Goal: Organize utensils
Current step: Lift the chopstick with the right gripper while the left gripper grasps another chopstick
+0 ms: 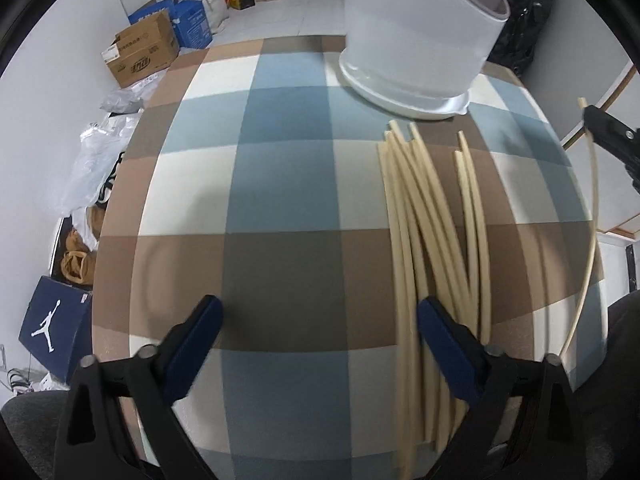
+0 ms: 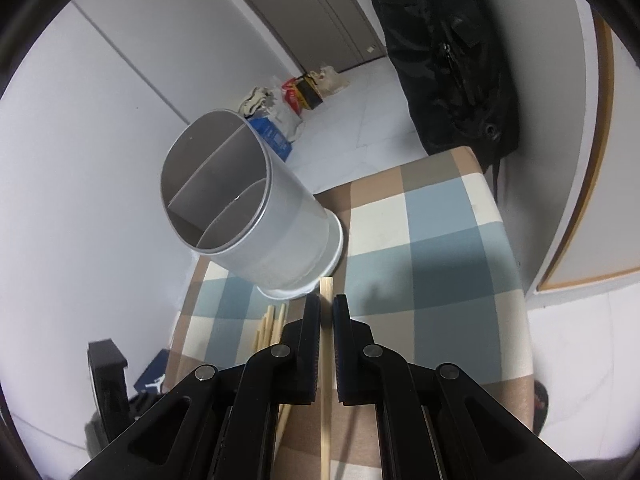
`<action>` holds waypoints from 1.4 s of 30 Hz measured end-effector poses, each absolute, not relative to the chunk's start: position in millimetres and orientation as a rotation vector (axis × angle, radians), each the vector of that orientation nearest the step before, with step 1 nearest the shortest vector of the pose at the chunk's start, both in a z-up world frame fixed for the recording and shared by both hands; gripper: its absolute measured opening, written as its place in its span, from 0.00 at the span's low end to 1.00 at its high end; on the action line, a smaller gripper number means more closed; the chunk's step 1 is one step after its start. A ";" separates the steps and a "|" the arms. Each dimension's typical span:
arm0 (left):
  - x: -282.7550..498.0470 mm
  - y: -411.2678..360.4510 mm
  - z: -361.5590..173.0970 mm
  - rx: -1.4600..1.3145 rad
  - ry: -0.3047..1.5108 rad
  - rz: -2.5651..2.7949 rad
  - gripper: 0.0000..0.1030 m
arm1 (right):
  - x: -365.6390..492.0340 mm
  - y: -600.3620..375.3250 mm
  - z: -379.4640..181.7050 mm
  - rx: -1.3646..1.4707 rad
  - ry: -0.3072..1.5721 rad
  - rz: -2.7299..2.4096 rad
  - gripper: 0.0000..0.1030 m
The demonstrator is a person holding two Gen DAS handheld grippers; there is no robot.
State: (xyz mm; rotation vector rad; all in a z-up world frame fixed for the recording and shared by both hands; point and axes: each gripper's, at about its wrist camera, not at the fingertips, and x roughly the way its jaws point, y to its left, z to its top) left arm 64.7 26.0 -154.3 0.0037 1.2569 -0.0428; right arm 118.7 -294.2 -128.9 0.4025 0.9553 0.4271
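Right wrist view: the right gripper [image 2: 327, 316] is clamped on a single chopstick [image 2: 325, 380], whose long axis runs along the fingers, its square tip poking past them toward the holder [image 2: 256, 216]. This gripper tilts downward above the checked tablecloth [image 2: 440, 248]. In the left wrist view, the left gripper [image 1: 318, 322] points steeply down with jaws spread wide and nothing between them, just beside the loose chopsticks [image 1: 432, 220], which lie lengthwise toward the holder.

blue-tan-cream checked tablecloth [image 1: 280, 184], cream chopsticks [image 1: 424, 216]
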 end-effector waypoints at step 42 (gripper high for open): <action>140.2 25.7 -153.4 0.095 1.343 -0.112 0.32 | 124.7 -305.3 -132.9 0.491 0.894 0.510 0.06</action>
